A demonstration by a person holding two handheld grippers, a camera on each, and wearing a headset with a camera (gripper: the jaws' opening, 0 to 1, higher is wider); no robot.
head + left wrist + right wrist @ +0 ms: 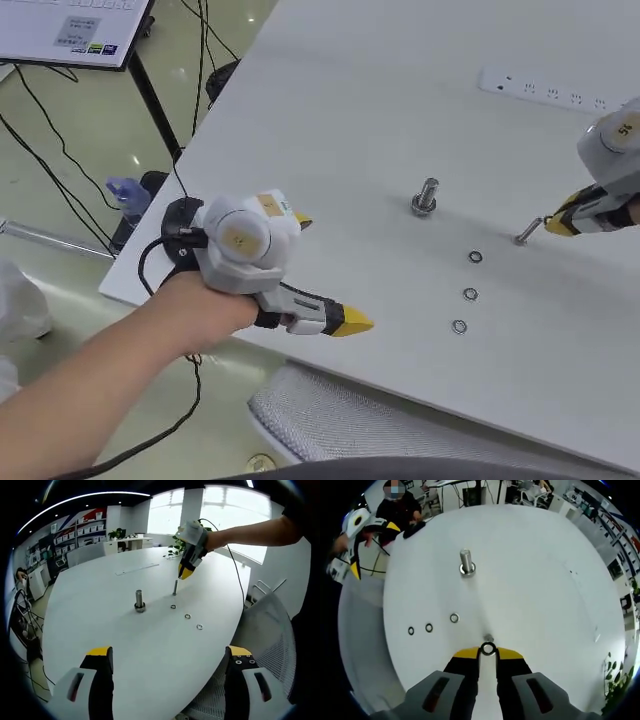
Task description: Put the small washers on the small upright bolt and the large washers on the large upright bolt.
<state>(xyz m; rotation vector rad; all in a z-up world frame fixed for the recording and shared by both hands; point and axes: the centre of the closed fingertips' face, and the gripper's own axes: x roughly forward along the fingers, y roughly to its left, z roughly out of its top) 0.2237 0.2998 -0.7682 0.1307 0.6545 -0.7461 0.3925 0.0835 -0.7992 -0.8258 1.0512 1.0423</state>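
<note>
The right hand-held gripper (488, 654) is pinched narrow on a small washer (488, 649), held flat just over the small bolt (488, 638), likely so the hole lines up with its tip. Beside that bolt three washers (470, 294) lie loose on the worktop (350, 120); the large bolt (425, 196) stands further off. The left hand-held gripper (170, 657) hangs wide and holds nothing. No containers here

Yellow, silver and white
White table (350, 120); silver large bolt (425, 196), small bolt (527, 232), held washer (488, 649) and loose washers (470, 294); left gripper (169, 652) and right gripper (488, 654) pale grey, jaw tips yellow; grey speckled chair seat (330, 420).
</note>
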